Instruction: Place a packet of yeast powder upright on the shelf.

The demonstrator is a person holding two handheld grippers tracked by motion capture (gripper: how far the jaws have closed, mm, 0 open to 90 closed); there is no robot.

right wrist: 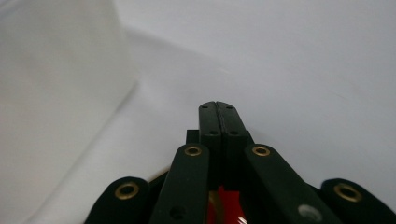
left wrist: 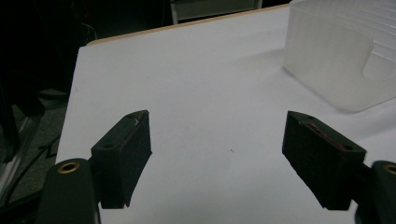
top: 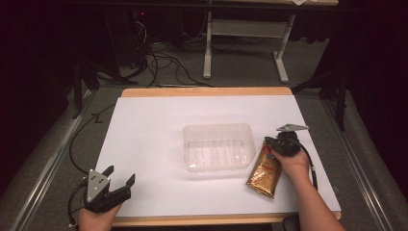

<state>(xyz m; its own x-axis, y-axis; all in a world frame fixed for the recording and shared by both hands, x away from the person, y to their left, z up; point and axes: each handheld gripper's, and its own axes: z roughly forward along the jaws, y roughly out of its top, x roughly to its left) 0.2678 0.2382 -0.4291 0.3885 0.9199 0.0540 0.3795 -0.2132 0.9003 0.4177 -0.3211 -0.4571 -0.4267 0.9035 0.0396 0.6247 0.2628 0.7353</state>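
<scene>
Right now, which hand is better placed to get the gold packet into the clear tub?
Right: its tongs are shut on the gold packet beside the clear tub. The left tongs sit open at the near-left corner.

Landmark: the tray, resting on the table, a little right of the table's middle.
Pouch: just right of the tray's near right corner, lying on the table, its far end under the right gripper.
Right gripper: just right of the tray, beside its right wall.
Left gripper: well left of the tray and nearer the person, at the table's near left corner.
Desk frame: behind the tray, on the floor beyond the table.
</scene>
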